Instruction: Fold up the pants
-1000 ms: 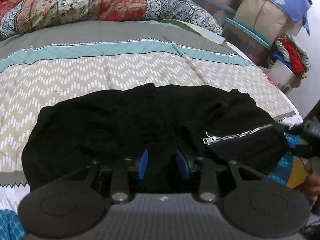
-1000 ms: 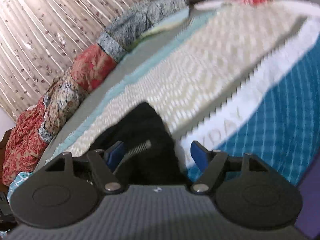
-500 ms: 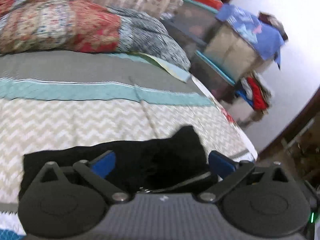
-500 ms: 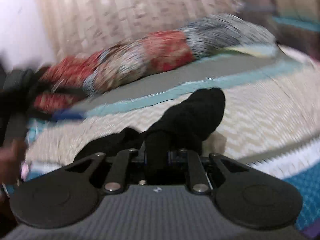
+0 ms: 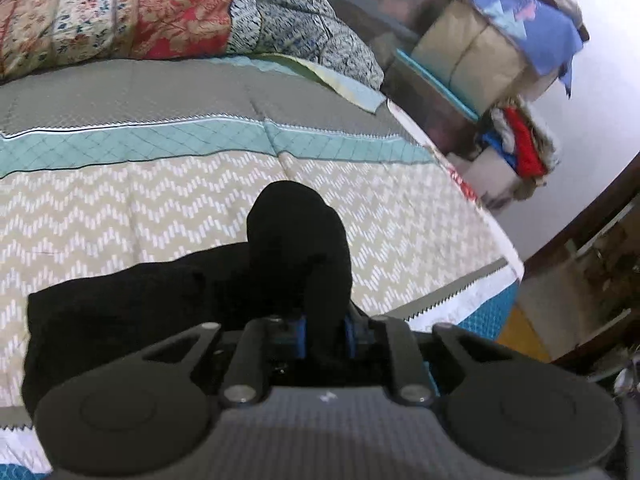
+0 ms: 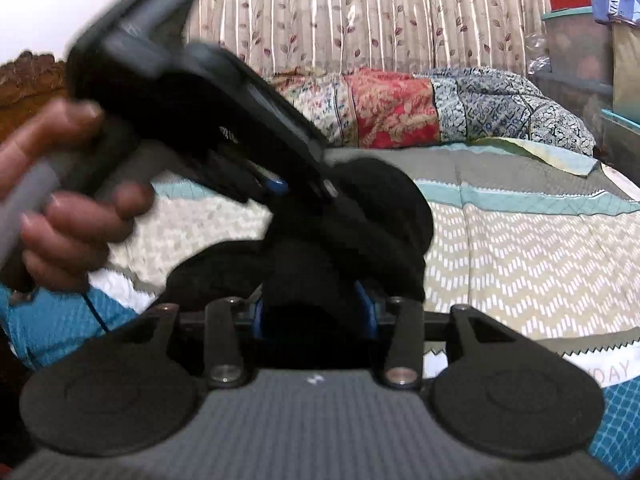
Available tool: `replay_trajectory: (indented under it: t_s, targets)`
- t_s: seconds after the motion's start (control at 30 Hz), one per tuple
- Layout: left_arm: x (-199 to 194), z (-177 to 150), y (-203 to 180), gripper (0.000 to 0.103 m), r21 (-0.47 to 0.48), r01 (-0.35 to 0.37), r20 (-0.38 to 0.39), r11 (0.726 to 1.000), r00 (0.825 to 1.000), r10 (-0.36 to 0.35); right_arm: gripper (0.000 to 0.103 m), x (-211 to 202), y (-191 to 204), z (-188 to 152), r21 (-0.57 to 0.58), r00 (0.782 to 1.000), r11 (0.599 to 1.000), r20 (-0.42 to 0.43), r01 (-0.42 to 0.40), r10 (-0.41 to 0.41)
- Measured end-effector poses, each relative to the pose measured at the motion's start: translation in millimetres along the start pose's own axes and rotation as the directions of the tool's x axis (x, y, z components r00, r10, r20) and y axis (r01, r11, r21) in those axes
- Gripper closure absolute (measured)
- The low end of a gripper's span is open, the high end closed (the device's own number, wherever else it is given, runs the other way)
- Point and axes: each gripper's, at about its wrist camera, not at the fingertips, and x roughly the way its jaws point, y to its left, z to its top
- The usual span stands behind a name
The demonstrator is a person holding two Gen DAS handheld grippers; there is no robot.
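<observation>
The bed (image 5: 200,208) carries the black pants (image 5: 120,312), which trail off toward nine o'clock. Both tools are clenched on bunched cloth at one end, I'd guess to carry it over as a fold: the left tool (image 5: 324,336) and the right tool (image 6: 314,312). The black cloth hides the fingertips, and the left hand (image 6: 60,200) is blurred.

Left gripper (image 5: 325,334): was spread wide half a second ago, now clamped on bunched black fabric pants (image 5: 296,248).
Right gripper (image 6: 314,316): open a second ago, now clamped on pants.
Pants: bunch raised, zipper gone from view.
</observation>
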Motion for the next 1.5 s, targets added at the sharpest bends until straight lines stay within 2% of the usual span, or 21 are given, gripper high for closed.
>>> replay_trajectory:
  t_s: [0.03,0.2,0.3,0.4,0.5,0.6,0.63,0.7,0.77,0.87,0.93,1.03,1.07,1.13,1.17,1.27,1.33,1.4,1.5]
  targets:
    - [-6.7,1.2,5.6,0.088,-0.016,0.008,0.008,1.000,1.000,-0.008,0.082,1.1,2.6,3.2,-0.001,1.000,1.000,-0.011,-0.013,0.013]
    - [-48.8,7.7,35.8,0.088,-0.070,0.035,0.115,0.997,0.993,-0.027,0.083,-6.5,38.5,32.9,-0.057,0.989,0.989,0.038,-0.137,0.140]
    - [-66.8,2.3,67.2,0.088,-0.114,-0.015,0.139,0.993,0.990,0.031,0.083,8.7,63.4,41.3,-0.073,0.977,0.975,0.011,-0.212,0.213]
    - [-68.1,-13.4,103.4,0.088,-0.196,-0.060,0.112,0.979,0.990,0.083,0.083,35.5,86.3,37.4,-0.092,0.966,0.962,-0.059,-0.256,0.252]
    - [-56.8,-37.9,144.7,0.088,-0.289,-0.113,0.057,0.951,0.989,0.135,0.083,66.8,100.8,28.7,-0.065,0.946,0.952,-0.151,-0.299,0.287]
    - [-36.1,-59.1,178.6,0.085,-0.377,-0.138,-0.003,0.916,0.989,0.147,0.082,95.3,111.8,11.0,-0.078,0.927,0.950,-0.253,-0.304,0.276]
    - [-26.8,-66.3,185.6,0.081,-0.395,-0.142,-0.016,0.907,0.989,0.148,0.079,101.3,113.6,6.5,-0.086,0.920,0.947,-0.277,-0.311,0.277]
    - [-22.5,-72.6,188.5,0.079,-0.403,-0.123,0.010,0.907,0.990,0.139,0.076,98.7,114.4,8.0,-0.118,0.919,0.939,-0.275,-0.323,0.282]
    - [-25.6,-71.3,186.7,0.075,-0.405,-0.107,0.029,0.908,0.991,0.130,0.057,87.7,107.3,18.7,-0.099,0.902,0.921,-0.267,-0.376,0.339]
    - [-39.6,-71.5,179.7,0.061,-0.401,-0.130,0.048,0.907,0.986,0.162,0.057,61.7,83.4,33.7,-0.021,0.884,0.901,-0.202,-0.434,0.422]
    - [-51.9,-75.5,174.3,0.048,-0.396,-0.132,0.068,0.909,0.983,0.172,0.057,43.3,70.6,36.7,0.009,0.898,0.907,-0.138,-0.422,0.419]
    - [-62.6,-80.7,163.1,0.042,-0.375,-0.114,0.090,0.920,0.983,0.159,0.059,27.7,45.2,42.0,0.064,0.927,0.929,-0.075,-0.364,0.368]
    - [-64.6,-84.4,157.3,0.041,-0.360,-0.125,0.090,0.924,0.982,0.168,0.064,27.6,37.9,40.6,0.083,0.935,0.936,-0.073,-0.341,0.347]
    - [-66.2,-92.5,146.4,0.043,-0.320,-0.172,0.080,0.932,0.975,0.208,0.072,35.9,28.6,32.2,0.123,0.939,0.943,-0.118,-0.308,0.322]
    - [-65.2,-98.6,141.1,0.045,-0.294,-0.201,0.069,0.934,0.971,0.231,0.073,42.2,27.1,25.5,0.145,0.934,0.943,-0.155,-0.301,0.322]
    - [-54.8,-115.4,139.2,0.045,-0.247,-0.298,0.027,0.922,0.949,0.314,0.077,62.7,32.7,-0.6,0.179,0.904,0.936,-0.255,-0.305,0.343]
    - [-51.3,-123.3,149.0,0.043,-0.292,-0.299,0.007,0.909,0.949,0.315,0.077,70.5,36.2,-7.5,0.244,0.882,0.916,-0.278,-0.318,0.380]
    - [-57.9,-123.6,155.2,0.043,-0.340,-0.261,0.014,0.903,0.959,0.283,0.078,65.5,45.6,-4.3,0.215,0.887,0.923,-0.275,-0.319,0.371]
    - [-70.8,-122.2,150.0,0.043,-0.316,-0.259,0.038,0.913,0.958,0.285,0.076,54.7,42.7,8.1,0.184,0.890,0.924,-0.260,-0.335,0.375]
